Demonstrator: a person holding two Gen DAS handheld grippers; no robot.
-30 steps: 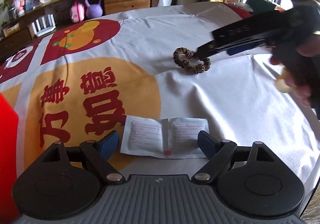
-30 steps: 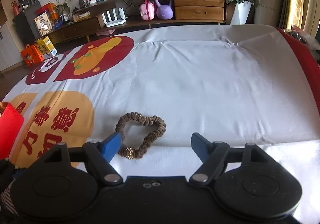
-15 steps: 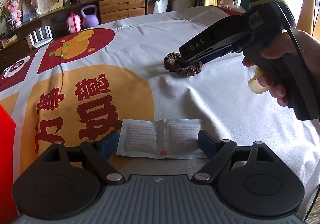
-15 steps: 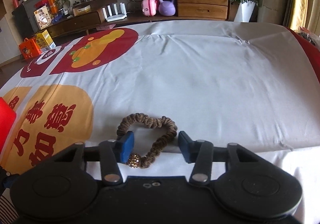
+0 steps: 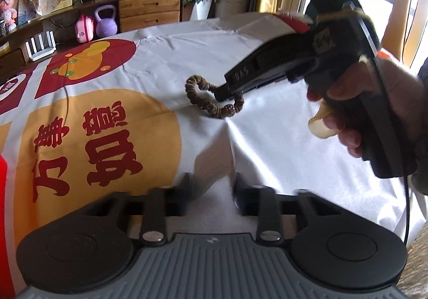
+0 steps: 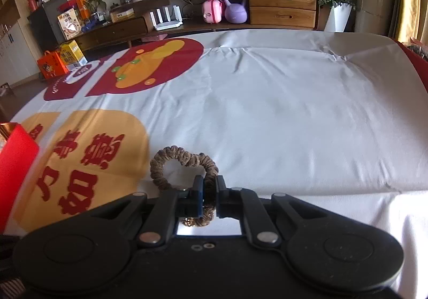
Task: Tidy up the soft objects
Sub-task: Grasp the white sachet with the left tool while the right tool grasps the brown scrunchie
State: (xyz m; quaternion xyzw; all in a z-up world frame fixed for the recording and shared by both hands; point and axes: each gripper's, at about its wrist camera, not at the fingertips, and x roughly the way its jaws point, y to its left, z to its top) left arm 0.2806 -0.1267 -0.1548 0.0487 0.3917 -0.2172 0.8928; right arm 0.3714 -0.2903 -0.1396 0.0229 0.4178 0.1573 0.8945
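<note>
While the right gripper point(image 6: 208, 193) pinched the brown ruffled fabric hair tie point(image 6: 184, 162) at lower centre of its own view, its jaws were closed on the tie's near side. Seen from the left wrist, the hair tie point(image 5: 199, 101) lay just above mid-frame on the white cloth-covered surface point(image 5: 281, 125). At the bottom of that view, the left gripper point(image 5: 211, 189) was blurred, its jaws apart with a gap showing only cloth.
</note>
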